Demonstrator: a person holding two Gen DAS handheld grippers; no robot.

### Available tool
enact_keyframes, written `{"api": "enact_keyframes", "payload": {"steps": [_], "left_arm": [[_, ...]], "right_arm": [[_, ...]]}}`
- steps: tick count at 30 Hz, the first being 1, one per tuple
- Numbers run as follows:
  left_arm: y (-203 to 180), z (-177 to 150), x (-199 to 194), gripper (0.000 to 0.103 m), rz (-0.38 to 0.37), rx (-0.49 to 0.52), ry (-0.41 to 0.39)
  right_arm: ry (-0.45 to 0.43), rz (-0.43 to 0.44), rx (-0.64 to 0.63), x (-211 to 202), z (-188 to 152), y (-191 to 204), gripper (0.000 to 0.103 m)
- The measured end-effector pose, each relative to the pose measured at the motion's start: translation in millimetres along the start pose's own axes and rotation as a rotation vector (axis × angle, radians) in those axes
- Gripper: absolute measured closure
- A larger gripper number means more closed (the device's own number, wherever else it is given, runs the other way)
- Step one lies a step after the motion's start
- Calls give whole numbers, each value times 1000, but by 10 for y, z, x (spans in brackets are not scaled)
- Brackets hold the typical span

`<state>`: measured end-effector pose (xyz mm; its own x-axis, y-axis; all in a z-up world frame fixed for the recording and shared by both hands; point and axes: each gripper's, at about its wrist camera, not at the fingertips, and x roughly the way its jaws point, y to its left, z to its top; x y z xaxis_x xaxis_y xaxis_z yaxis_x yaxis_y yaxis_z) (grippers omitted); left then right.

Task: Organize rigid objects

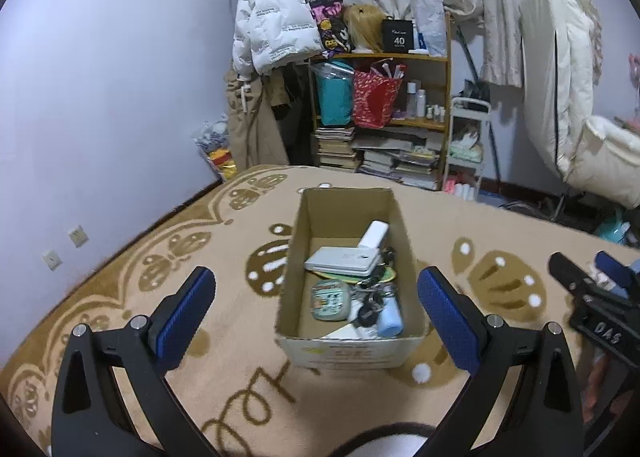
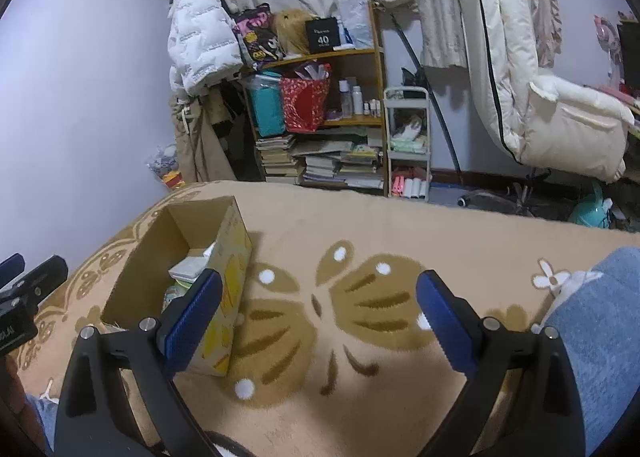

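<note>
An open cardboard box (image 1: 340,349) sits on a tan butterfly-patterned blanket (image 1: 200,257). Inside lie a white flat case (image 1: 344,260), a white block (image 1: 374,235), a round green tin (image 1: 331,300), a light blue bottle (image 1: 390,315) and dark keys. My left gripper (image 1: 316,293) is open and empty, its fingers straddling the box from just in front of it. My right gripper (image 2: 318,299) is open and empty over bare blanket, right of the box (image 2: 224,289). It also shows at the right edge of the left wrist view (image 1: 592,289).
A wooden shelf (image 1: 380,57) with bags, bottles and stacked books stands behind the bed. A white jacket (image 1: 268,29) hangs at its left, a white chair (image 2: 540,97) at the right. A denim-clad leg (image 2: 600,337) lies beside the right gripper.
</note>
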<state>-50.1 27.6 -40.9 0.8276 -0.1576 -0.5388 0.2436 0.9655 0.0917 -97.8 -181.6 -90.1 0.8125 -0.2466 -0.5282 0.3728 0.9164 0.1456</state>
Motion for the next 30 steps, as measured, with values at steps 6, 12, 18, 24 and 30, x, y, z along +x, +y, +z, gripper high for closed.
{"api": "enact_keyframes", "payload": {"steps": [6, 12, 18, 24, 30], "left_arm": [[73, 19, 43, 3, 9, -41, 4], [35, -27, 97, 3, 4, -30, 16], [-73, -33, 108, 3, 1, 14, 25], [-148, -17, 88, 3, -2, 45, 20], [-225, -40, 107, 3, 0, 77, 35]], "right_arm": [[-18, 19, -1, -59, -19, 0, 1], [-28, 23, -26, -90, 3, 38, 1], [-41, 10, -29, -128, 29, 52, 1], [-55, 13, -22, -158, 45, 38, 1], [-48, 7, -21, -146, 67, 23, 1]]}}
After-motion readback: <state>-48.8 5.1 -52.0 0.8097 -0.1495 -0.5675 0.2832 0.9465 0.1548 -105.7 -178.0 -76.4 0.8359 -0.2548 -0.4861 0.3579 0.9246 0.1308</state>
